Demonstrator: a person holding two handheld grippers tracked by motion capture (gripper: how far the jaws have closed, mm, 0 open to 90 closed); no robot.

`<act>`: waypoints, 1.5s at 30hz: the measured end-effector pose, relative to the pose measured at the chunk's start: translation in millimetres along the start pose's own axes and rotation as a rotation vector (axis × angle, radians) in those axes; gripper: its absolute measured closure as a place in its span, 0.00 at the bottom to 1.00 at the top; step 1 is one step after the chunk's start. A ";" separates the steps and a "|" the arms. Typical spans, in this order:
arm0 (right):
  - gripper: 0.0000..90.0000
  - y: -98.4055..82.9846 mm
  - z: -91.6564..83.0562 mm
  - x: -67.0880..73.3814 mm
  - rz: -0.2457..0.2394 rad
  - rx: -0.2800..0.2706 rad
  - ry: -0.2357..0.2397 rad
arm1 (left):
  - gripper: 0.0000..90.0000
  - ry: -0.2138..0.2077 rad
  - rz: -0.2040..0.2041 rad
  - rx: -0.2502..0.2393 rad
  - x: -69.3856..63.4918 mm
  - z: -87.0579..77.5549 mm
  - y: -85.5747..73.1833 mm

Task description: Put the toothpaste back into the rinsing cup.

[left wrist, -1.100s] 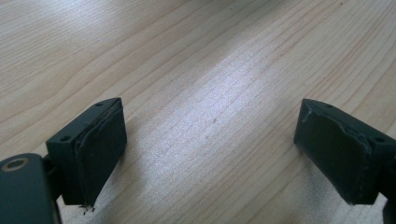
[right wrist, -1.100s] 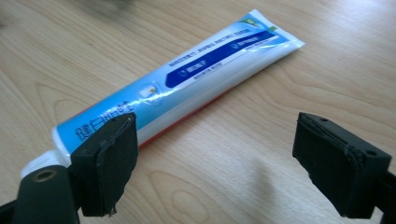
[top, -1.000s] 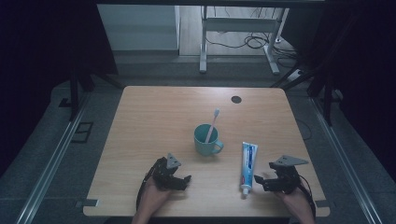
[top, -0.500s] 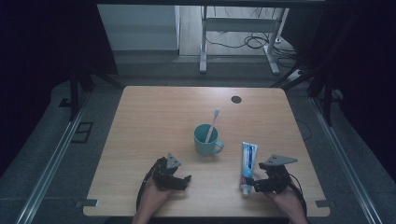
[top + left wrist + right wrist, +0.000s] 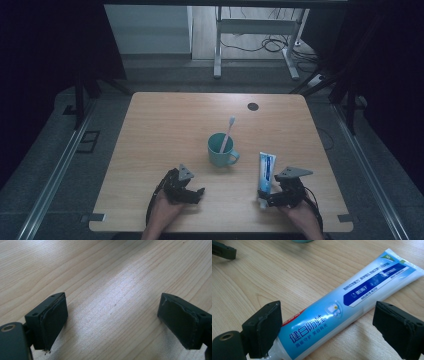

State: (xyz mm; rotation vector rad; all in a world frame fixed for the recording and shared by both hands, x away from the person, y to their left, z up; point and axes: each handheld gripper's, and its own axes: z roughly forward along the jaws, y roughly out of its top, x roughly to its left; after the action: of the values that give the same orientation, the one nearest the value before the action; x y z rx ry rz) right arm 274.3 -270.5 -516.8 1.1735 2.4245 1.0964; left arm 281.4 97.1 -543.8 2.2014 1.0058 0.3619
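Observation:
A blue and white toothpaste tube [image 5: 267, 171] [image 5: 342, 307] lies flat near the table's front right, cap end toward me. My right gripper [image 5: 263, 198] [image 5: 327, 327] is open. Its jaws have just been opening and now stand one on each side of the tube's cap end, the right pad clearly apart from the tube. A teal cup [image 5: 220, 150] with a pale toothbrush [image 5: 228, 131] standing in it sits mid-table. My left gripper [image 5: 194, 194] [image 5: 112, 322] rests open on bare wood at the front left, with nothing between its jaws.
A black round grommet [image 5: 253, 106] sits at the table's far right. The table's front edge [image 5: 220, 227] runs just under both hands. A white desk frame [image 5: 250, 30] and cables stand beyond the table. The left gripper's jaw [image 5: 223, 251] appears at the right gripper view's top left.
The right gripper has slid left to the tube's cap end, so its jaws now flank the tube. The left gripper, cup and tube have stayed put.

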 end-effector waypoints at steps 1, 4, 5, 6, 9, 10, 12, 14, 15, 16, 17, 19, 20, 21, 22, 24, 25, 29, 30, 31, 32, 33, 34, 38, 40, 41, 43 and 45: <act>0.10 -0.3 0.7 0.3 0.000 0.002 0.000 | 0.10 0.000 0.000 0.000 0.0 0.0 0.0; 0.10 -1.0 2.0 0.4 0.000 0.003 0.004 | 0.11 0.000 0.000 0.000 0.0 0.0 0.0; 0.10 -1.1 1.7 0.2 -0.001 0.002 0.005 | 0.10 0.000 0.000 0.000 0.0 0.0 0.0; 0.10 -1.4 1.4 -0.1 -0.003 0.001 0.004 | 0.11 0.000 0.000 0.000 0.0 0.0 0.0; 0.10 -3.2 -0.3 -2.2 -0.001 0.002 0.001 | 0.10 0.000 0.000 0.000 0.1 0.0 0.0; 0.10 -4.0 -1.0 -3.3 0.001 0.004 0.001 | 0.10 0.000 -0.001 0.000 0.0 0.0 0.0; 0.10 -5.9 -2.8 -5.5 0.003 0.006 -0.004 | 0.10 0.000 -0.001 0.000 0.0 0.0 0.0; 0.11 -7.1 -4.0 -7.4 -0.001 0.007 -0.002 | 0.11 0.000 0.000 0.000 0.0 0.0 0.0; 0.11 -7.9 -5.0 -8.2 -0.001 0.008 -0.003 | 0.10 0.000 -0.001 0.000 0.0 0.0 0.0; 0.12 -8.4 -5.9 -9.3 -0.001 0.011 0.000 | 0.10 0.000 0.000 0.000 0.0 0.0 0.0; 0.12 -8.9 -6.2 -9.9 -0.001 0.011 -0.001 | 0.11 0.000 0.000 0.000 0.0 0.0 0.0; 0.12 -10.0 -7.5 -11.7 -0.002 0.013 -0.006 | 0.10 0.000 0.000 0.000 0.0 0.0 0.0; 0.13 -10.5 -8.1 -12.6 -0.001 0.016 -0.005 | 0.11 0.000 0.000 0.000 0.0 0.0 0.0; 0.13 -11.0 -8.5 -13.4 0.000 0.016 -0.010 | 0.10 0.000 0.000 0.000 0.0 0.0 0.0; 0.13 -11.6 -8.9 -14.5 0.000 0.016 -0.009 | 0.11 0.000 0.000 0.000 0.0 0.0 0.0; 0.13 -12.7 -10.1 -16.5 0.003 0.020 -0.016 | 0.11 0.000 0.000 0.000 0.1 0.0 0.0; 0.13 -13.1 -10.5 -17.4 0.003 0.021 -0.018 | 0.10 0.000 0.000 0.000 0.1 0.0 0.0; 0.13 -15.3 -13.4 -22.3 0.013 0.030 -0.032 | 0.10 0.000 0.000 0.000 0.1 0.0 0.0; 0.14 -16.0 -14.2 -24.0 0.017 0.033 -0.037 | 0.11 0.000 0.000 0.000 0.1 0.0 0.0; 0.14 -16.8 -14.9 -25.6 0.020 0.034 -0.043 | 0.10 0.000 0.001 0.001 0.1 0.0 0.0; 0.14 -17.7 -15.7 -27.3 0.023 0.036 -0.048 | 0.11 0.000 0.001 0.001 0.1 -0.1 0.0; 0.14 -18.9 -16.1 -29.0 0.025 0.034 -0.052 | 0.11 0.000 0.001 0.000 0.1 0.0 0.0; 0.14 -20.1 -16.5 -31.4 0.028 0.033 -0.050 | 0.11 0.000 0.001 0.000 0.1 0.0 0.0; 0.14 -23.5 -18.7 -38.5 0.042 0.025 -0.062 | 0.11 0.000 0.004 0.000 0.3 0.0 0.1; 0.14 -24.0 -19.5 -40.9 0.043 0.026 -0.066 | 0.11 0.000 0.004 0.000 0.3 -0.1 0.1; 0.14 -24.3 -19.7 -42.0 0.043 0.028 -0.072 | 0.11 0.000 0.004 0.000 0.3 -0.1 0.1; 0.14 -24.7 -20.0 -44.7 0.046 0.028 -0.077 | 0.11 0.000 0.004 0.000 0.3 0.0 0.1; 0.15 -25.3 -20.4 -47.9 0.045 0.032 -0.085 | 0.10 0.000 0.005 0.001 0.4 -0.1 0.1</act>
State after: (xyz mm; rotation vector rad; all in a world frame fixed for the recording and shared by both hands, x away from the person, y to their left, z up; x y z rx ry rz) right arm 280.8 -327.3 -525.9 1.2636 2.3711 1.0021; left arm 281.7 97.3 -543.7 2.2048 1.0009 0.3643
